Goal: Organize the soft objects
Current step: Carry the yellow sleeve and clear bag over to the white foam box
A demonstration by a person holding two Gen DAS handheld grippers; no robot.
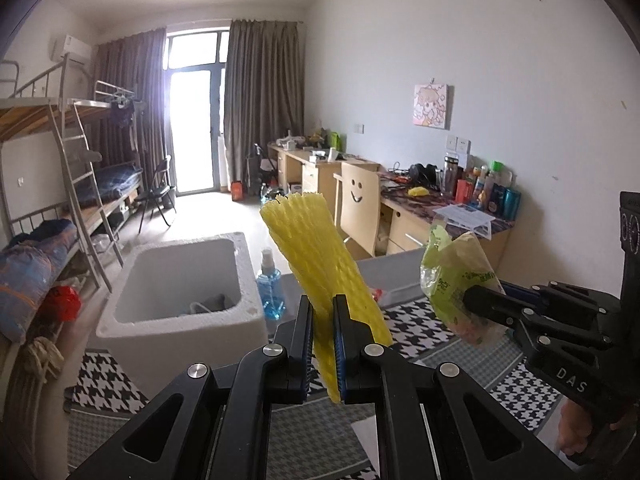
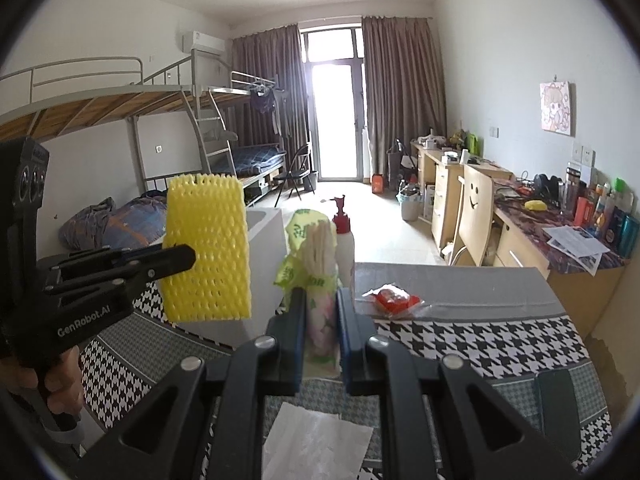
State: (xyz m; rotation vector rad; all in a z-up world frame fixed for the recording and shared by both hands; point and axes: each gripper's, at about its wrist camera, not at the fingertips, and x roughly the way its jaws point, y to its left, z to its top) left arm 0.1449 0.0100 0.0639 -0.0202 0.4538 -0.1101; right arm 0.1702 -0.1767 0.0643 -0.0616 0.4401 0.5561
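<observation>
Both items are lifted off the counter now: left claw [image 1: 323, 344] clenched on the yellow foam net sleeve [image 1: 320, 264], right claw [image 2: 320, 336] gripping the green plastic bag of cotton swabs [image 2: 316, 256]. Next, I'd guess: carry both left to the white foam box [image 1: 180, 280], release inside.

Materials check for you: the yellow foam net [image 1: 320, 264] is soft open-mesh foam, matt and ribbed. The green bag [image 1: 456, 276] is thin crinkly plastic film, semi-clear and slightly glossy; in your right wrist view pale sticks show through it. Both grippers, left gripper [image 1: 323, 344] and right gripper [image 2: 322, 320], are matt black hard plastic with bright metal pivot pins and blue ridged pads. The white box [image 1: 180, 280] looks like grainy matt foam. The tablecloth [image 2: 480, 344] is woven houndstooth cloth. The spray bottle [image 1: 270, 284] is clear glossy plastic, and the red packet [image 2: 394, 298] is shiny wrapper film
</observation>
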